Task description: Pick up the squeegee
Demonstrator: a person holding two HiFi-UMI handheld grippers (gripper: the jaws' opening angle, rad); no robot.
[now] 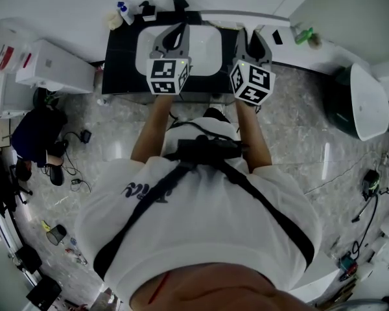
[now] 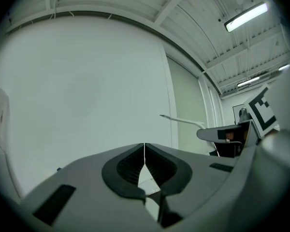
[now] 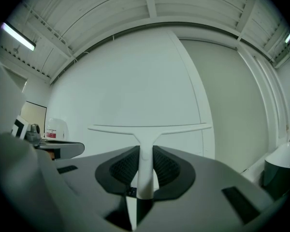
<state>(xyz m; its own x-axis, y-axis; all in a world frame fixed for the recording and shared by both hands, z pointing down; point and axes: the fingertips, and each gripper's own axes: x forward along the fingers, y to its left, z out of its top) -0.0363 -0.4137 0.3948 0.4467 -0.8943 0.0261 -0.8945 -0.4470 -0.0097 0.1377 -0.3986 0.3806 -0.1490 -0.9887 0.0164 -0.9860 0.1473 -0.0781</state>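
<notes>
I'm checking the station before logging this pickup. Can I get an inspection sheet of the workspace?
Surface: black counter with a white sink.
Job's things: squeegee in the air, handle between the right gripper's jaws.
Clutter: bottles at the counter's back edge.
Grippers: right gripper shut on the squeegee; left gripper shut, empty.
Cables: loose cables on the floor, both sides.
Surroundings: white cabinet left of the counter.

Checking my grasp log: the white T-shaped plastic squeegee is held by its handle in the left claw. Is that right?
No. The white T-shaped plastic squeegee is held by its handle in the right claw, as the right gripper view shows; the left claw is shut on nothing.
</notes>
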